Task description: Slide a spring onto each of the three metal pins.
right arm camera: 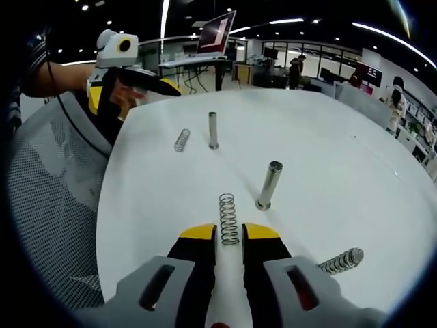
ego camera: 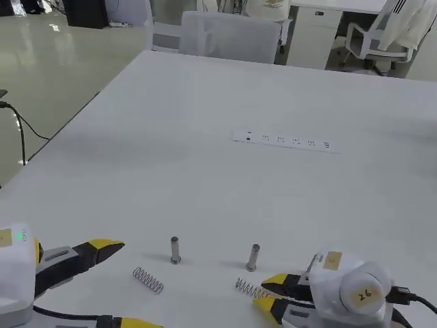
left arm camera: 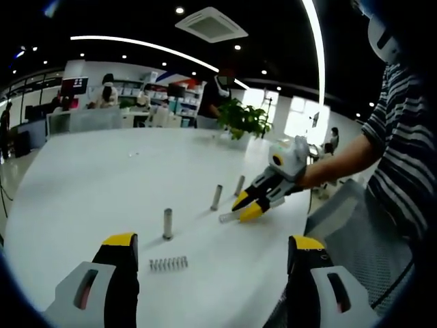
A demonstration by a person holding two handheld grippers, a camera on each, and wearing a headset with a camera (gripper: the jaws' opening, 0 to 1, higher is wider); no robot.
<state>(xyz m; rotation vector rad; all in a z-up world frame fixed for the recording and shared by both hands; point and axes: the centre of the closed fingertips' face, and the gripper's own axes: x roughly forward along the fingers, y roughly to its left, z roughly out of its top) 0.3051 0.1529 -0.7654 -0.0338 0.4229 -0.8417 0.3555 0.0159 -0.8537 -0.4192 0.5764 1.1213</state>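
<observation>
Two bare metal pins stand upright on the white table: one to the left, one in the middle. A third pin beside my right gripper has spring coils around it. My right gripper is shut on one end of a spring, held low beside the middle pin. A loose spring lies flat near the left pin. My left gripper is open wide just short of it.
A flush power strip sits mid-table, far behind the pins. Chairs stand at the far edge. A mesh chair is close to the near table edge. A hand in a striped sleeve holds the right gripper.
</observation>
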